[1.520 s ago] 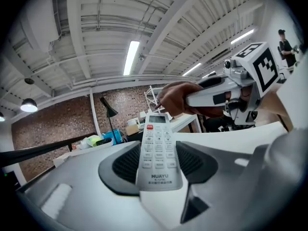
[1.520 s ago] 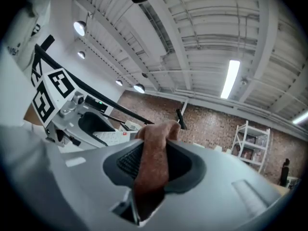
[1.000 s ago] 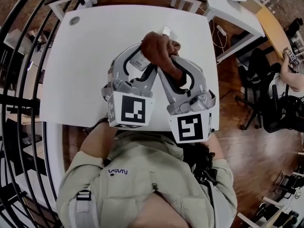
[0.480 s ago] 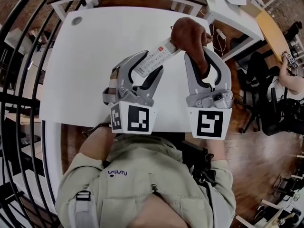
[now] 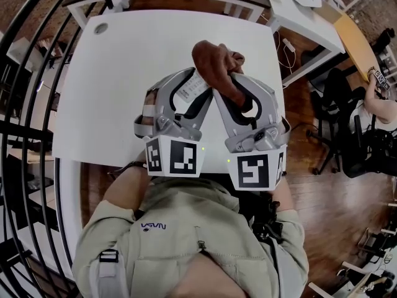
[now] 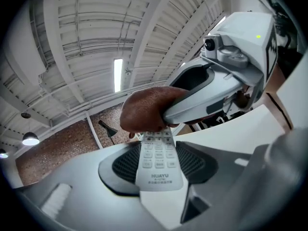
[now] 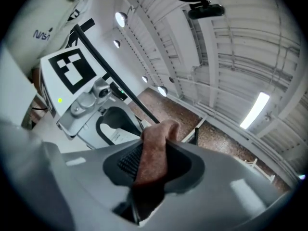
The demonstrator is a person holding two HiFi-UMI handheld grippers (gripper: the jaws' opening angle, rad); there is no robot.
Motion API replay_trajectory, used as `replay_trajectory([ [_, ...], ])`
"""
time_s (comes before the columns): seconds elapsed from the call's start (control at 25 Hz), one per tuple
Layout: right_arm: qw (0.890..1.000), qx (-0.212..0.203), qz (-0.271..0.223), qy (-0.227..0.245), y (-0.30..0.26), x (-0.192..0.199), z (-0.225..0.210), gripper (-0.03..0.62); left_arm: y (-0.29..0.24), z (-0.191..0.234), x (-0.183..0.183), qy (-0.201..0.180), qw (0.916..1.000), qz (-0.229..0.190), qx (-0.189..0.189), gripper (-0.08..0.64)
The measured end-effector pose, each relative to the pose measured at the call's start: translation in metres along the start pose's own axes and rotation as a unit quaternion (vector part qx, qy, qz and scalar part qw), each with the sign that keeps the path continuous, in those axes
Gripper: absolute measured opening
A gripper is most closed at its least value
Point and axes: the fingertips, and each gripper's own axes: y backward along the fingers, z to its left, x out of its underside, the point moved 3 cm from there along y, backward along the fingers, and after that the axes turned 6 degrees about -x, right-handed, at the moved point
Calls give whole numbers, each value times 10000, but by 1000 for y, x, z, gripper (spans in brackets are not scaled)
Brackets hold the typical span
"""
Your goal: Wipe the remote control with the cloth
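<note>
The left gripper [image 5: 193, 87] has its 2 jaws partly closed across the width of a white HUAYU remote control [image 6: 159, 163]. They grip the remote's lower end, with the buttons facing the left gripper view's camera. The right gripper [image 7: 153, 165] is clamped narrowly on a reddish-brown cloth [image 5: 213, 59]. The cloth's bunched end covers the remote's far end and seems to press on it. The tips of both grippers meet above the white table [image 5: 105, 85], over its right half and nearer the right edge than the left.
</note>
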Motion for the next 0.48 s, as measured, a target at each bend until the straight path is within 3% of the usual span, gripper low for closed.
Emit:
replay_trajectory([
  [0.28, 9972, -663, -300, 152, -3, -17, 29, 107, 2, 6, 2, 239, 9997, -13, -3, 242],
  [0.36, 9978, -503, -417, 77, 1, -18, 21, 107, 2, 7, 5, 548, 9983, -61, 198, 242],
  [0.48, 9982, 317, -460, -235, 13, -7, -14, 107, -1, 15, 8, 1179, 9911, -222, 584, 242],
])
